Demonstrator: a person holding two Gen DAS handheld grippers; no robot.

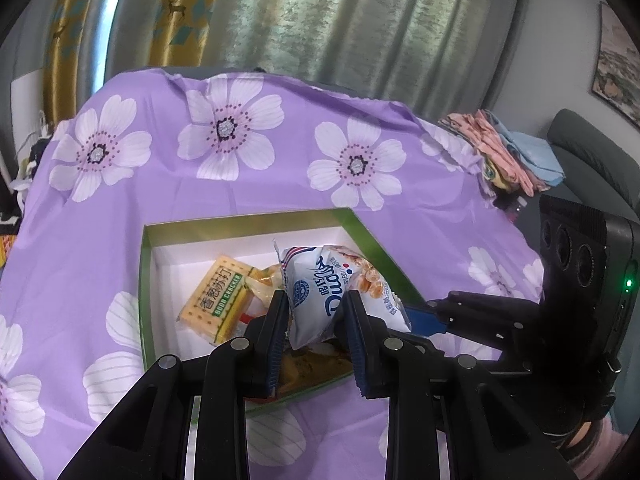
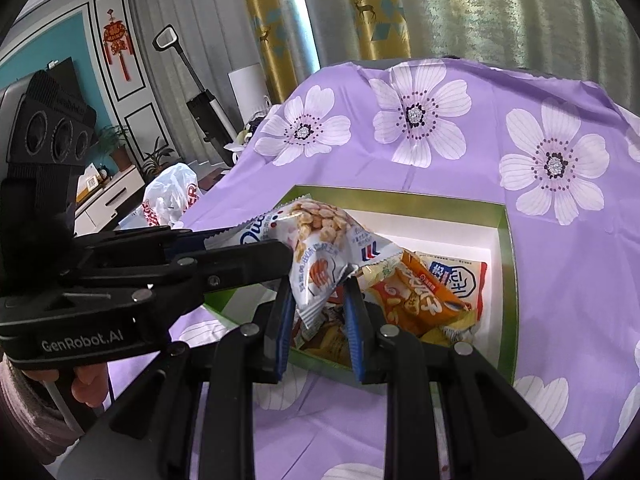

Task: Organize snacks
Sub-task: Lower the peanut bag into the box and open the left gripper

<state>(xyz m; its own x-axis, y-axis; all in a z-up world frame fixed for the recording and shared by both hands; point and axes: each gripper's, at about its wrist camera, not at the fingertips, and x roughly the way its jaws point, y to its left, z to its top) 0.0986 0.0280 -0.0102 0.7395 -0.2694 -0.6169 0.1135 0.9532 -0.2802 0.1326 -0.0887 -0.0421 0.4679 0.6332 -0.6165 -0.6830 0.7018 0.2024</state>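
A white puffed-snack bag (image 1: 324, 280) hangs over an open green box (image 1: 248, 220) with a white inside. My left gripper (image 1: 318, 312) is shut on the bag's lower end. From the right, my right gripper (image 1: 420, 316) pinches the bag's other edge. In the right wrist view the same bag (image 2: 316, 248) sits between the fingers of the right gripper (image 2: 318, 312), and the left gripper (image 2: 224, 240) reaches in from the left, clamped on the bag's crimped edge. Inside the box lie a yellow soda cracker pack (image 1: 218, 304), an orange snack pack (image 2: 420, 296) and a white pack with red trim (image 2: 456, 276).
A purple floral cloth (image 1: 240, 184) covers the table under the box (image 2: 400, 196). Folded cloths (image 1: 508, 152) are piled at its far right corner, beside a grey sofa (image 1: 592, 148). Left of the table stand a white plastic bag (image 2: 172, 196) and an upright vacuum cleaner (image 2: 204, 112).
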